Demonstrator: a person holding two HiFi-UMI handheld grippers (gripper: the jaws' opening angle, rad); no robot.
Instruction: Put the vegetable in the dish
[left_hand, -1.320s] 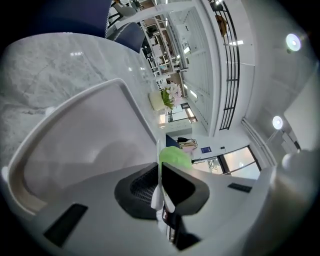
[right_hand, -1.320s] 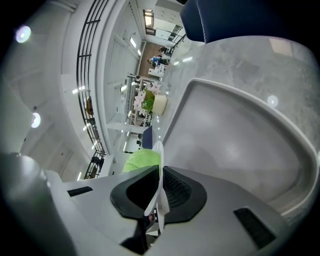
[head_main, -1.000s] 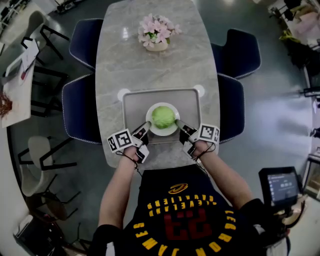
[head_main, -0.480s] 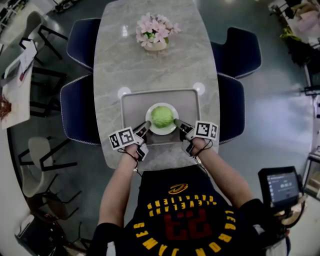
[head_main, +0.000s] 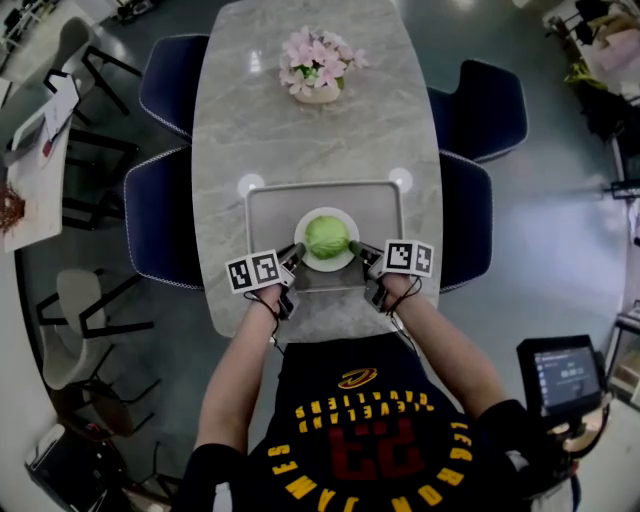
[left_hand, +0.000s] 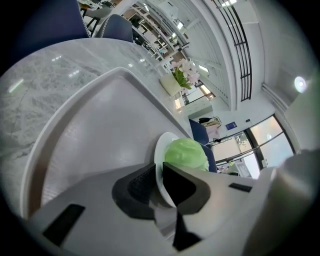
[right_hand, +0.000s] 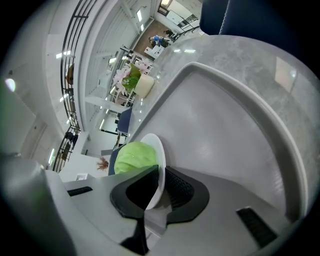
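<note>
— What does the head view give that the others lack?

— The whole layout. A marble table (head_main: 310, 140) bears a grey tray (head_main: 275, 210) on its near half, with pink flowers (head_main: 318, 62) towards 12 o'clock. The white dish (head_main: 326, 267) is in the tray's near middle, and the vegetable, a green cabbage (head_main: 326, 236), lies in it.

— And the tongs?

— The left gripper (head_main: 297, 250) meets the dish at about 8 o'clock, the right gripper (head_main: 356, 247) at about 4 o'clock. From above, the grip itself is too small to read.

— The gripper views settle that?

— Yes. Each shows its dark jaws clenched on the thin white rim, one pad on either face, with the cabbage just beyond. No view tells whether the dish rests on the tray or is raised.
</note>
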